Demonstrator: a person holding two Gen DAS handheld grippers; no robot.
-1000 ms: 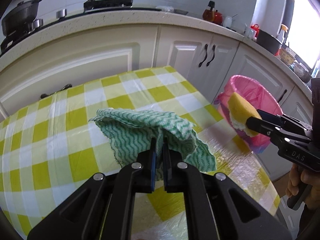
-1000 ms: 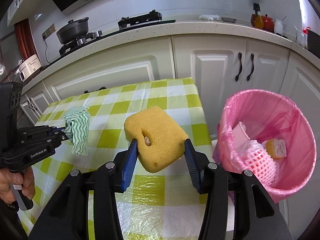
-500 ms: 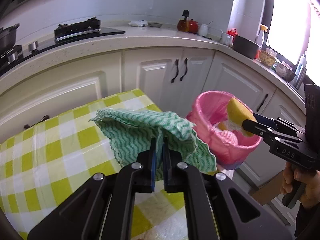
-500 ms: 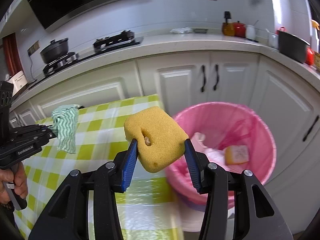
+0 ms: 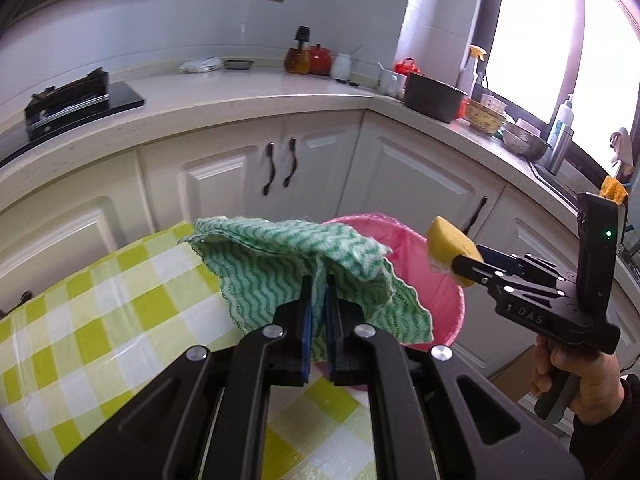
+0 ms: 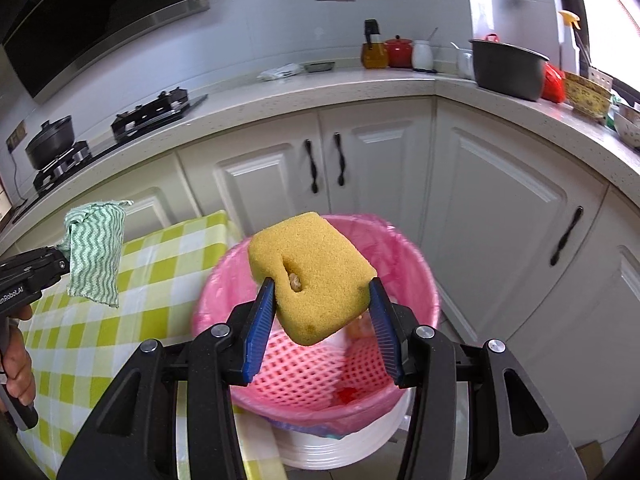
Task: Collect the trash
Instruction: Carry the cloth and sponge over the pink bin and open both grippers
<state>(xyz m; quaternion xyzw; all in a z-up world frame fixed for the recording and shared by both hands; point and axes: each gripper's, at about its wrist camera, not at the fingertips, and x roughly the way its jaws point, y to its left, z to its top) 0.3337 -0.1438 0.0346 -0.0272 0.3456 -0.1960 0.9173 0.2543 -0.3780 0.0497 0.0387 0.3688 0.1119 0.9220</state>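
Note:
My left gripper [image 5: 316, 280] is shut on a green-and-white wavy cloth [image 5: 288, 264], which hangs over the table's right end, in front of the bin. In the right wrist view the same cloth [image 6: 94, 252] dangles at the far left. My right gripper [image 6: 322, 292] is shut on a yellow sponge [image 6: 312, 276], held above the mouth of the pink-lined bin [image 6: 412, 276]. From the left wrist view the sponge [image 5: 450, 246] shows over the bin's [image 5: 436, 292] right rim. Pink foam netting [image 6: 312, 372] and other scraps lie inside the bin.
A table with a yellow-green checked cloth [image 5: 100, 320] stands left of the bin. White cabinets [image 6: 384, 168] and a worktop with a stove [image 6: 156, 114], pots and jars wrap around behind. A person's hand [image 5: 580, 372] holds the right gripper's handle.
Both grippers have swung right, from over the table to the bin. The sponge is now above the bin's opening and the cloth is at the table's end. Both grips are unchanged.

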